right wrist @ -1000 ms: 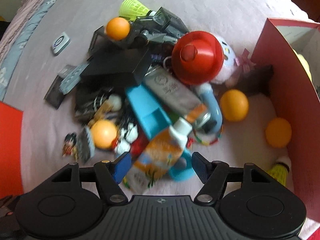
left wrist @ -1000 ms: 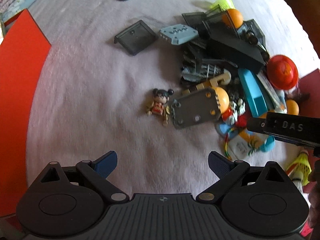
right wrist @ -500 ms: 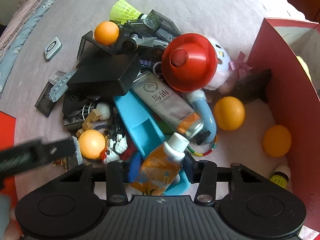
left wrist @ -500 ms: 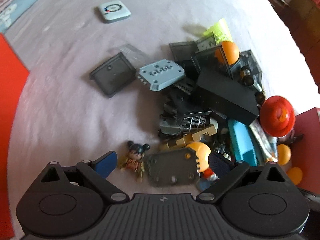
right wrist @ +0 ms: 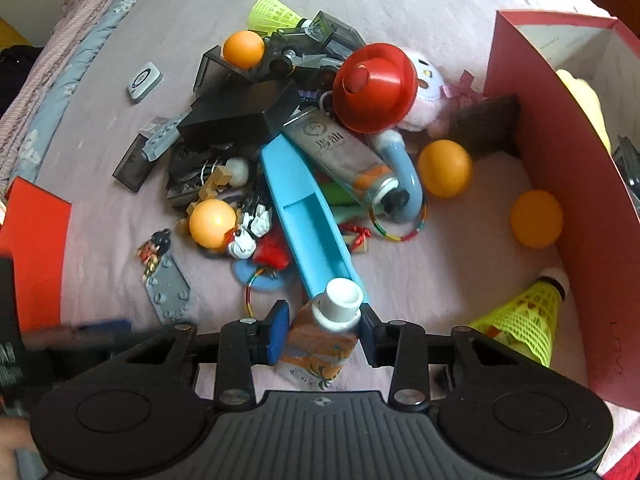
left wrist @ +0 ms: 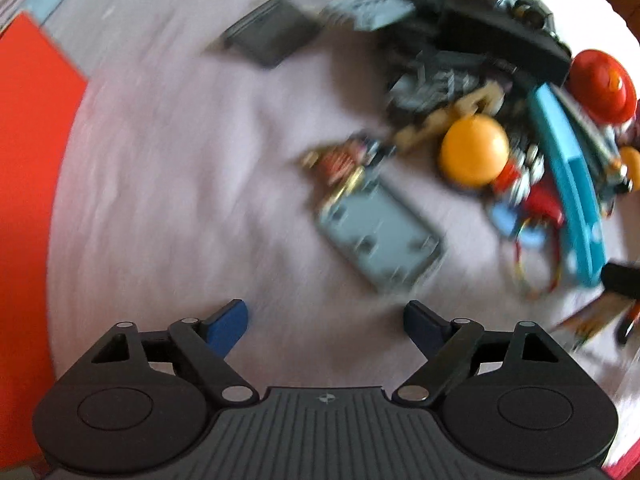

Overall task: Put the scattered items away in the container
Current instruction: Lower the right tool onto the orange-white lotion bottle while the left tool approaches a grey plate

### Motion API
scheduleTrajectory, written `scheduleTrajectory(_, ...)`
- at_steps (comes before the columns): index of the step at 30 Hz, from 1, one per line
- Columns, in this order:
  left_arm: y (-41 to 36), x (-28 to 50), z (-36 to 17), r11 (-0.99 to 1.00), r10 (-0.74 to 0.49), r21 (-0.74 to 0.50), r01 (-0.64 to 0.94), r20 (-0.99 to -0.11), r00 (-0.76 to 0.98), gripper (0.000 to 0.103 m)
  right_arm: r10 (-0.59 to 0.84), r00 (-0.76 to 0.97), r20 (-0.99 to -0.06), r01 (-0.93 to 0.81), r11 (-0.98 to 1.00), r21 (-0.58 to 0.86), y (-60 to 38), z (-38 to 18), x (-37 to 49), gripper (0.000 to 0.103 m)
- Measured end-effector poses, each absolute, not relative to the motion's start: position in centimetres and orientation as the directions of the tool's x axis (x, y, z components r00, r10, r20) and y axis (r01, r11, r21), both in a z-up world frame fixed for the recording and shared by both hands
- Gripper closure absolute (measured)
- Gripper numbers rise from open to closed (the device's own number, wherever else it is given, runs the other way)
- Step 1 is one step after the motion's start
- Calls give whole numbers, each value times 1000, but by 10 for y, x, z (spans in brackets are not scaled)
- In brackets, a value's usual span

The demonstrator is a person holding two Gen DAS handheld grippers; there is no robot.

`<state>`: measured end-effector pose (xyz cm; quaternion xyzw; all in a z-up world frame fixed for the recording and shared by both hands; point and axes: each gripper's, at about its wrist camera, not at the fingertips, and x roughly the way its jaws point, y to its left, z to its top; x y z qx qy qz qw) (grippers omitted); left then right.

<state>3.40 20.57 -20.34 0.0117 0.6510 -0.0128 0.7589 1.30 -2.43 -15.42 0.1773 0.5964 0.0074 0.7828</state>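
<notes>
A pile of small items lies on a pink bedspread. My right gripper [right wrist: 323, 332] is shut on an orange tube with a white cap [right wrist: 320, 340], held just above the bed. The red box [right wrist: 560, 184] stands open at the right. My left gripper [left wrist: 326, 320] is open and empty above the bed, just short of a grey plate [left wrist: 380, 236] and a small doll figure [left wrist: 340, 164]. The left wrist view is blurred. An orange ball [left wrist: 474, 150] sits beyond the plate.
A blue tray [right wrist: 308, 216], a red hat [right wrist: 376, 84], a silver tube [right wrist: 340, 152], a black box [right wrist: 240, 116] and more orange balls [right wrist: 444, 168] fill the pile. A yellow shuttlecock [right wrist: 524, 316] lies by the box wall. A red lid [left wrist: 28, 184] lies at the left.
My right gripper has closed on the orange tube and lifted it a little. My left gripper has swung back from the pile, so the grey plate and doll sit farther ahead.
</notes>
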Motion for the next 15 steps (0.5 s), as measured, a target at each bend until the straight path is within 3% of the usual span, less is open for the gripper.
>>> scheduleTrajectory(7,211,35,-185,997,-55,-40,69,-972,229,13,225,273,-935,230,929,290,-30,-154,1,59)
scheduleTrajectory(9,201,44,-181,988,-73,-33,151,-961,268,11,211,262,-942,242,930,276,-32,-157,2,54)
scheduleTrajectory(15,179,69,-192,940,-114,-15,341,-956,272,10,184,255,-949,272,928,254,-38,-162,6,55)
